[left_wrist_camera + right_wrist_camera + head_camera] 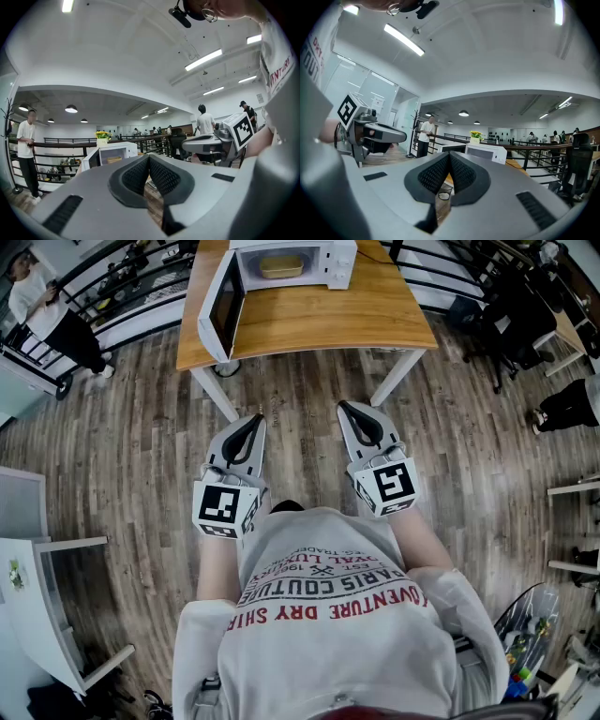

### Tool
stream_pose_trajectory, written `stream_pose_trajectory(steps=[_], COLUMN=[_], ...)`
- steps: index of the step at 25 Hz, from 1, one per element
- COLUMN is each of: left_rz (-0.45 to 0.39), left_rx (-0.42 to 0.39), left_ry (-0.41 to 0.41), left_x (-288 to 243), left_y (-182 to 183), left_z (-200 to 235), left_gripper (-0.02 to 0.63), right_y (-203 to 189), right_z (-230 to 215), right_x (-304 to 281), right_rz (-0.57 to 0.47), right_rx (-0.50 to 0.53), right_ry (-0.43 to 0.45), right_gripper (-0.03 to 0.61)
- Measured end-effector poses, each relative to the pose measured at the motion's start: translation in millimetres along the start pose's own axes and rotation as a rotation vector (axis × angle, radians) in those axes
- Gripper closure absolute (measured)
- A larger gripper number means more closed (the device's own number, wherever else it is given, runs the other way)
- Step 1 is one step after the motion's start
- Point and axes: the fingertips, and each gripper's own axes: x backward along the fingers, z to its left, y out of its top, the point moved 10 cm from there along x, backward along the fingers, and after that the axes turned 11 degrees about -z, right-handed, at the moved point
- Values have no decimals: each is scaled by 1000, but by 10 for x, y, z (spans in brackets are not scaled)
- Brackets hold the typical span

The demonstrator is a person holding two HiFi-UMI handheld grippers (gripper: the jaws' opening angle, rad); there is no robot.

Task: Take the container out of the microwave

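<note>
The tan, shallow rectangular container [281,265] sat inside the white microwave oven [339,261] at twelve o'clock on the light wooden table [319,320]. The oven's door [225,304] stood open. The grey left gripper [251,420] and grey right gripper [345,409] hung well apart from it, fingers pressed together on nothing. A good approach, I judged, meant closing in level, spreading the jaws before entering the cavity, and steering clear of the door at eleven o'clock.
</note>
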Motion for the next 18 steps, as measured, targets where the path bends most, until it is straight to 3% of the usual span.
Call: stream_pose_trajectory(steps=[14,18], left_rz=[-13,0], left_rx=[1,6], left_ry=[17,5], left_x=[-97,-186], left_y=[22,7], left_z=[48,41], left_gripper=[598,598], right_y=[-20,3], right_z=[-81,-170], right_x=[-36,-43], right_rz=[-25,-41], right_rx=[-18,5], right_ry=[7,-32], right_gripper=[551,536])
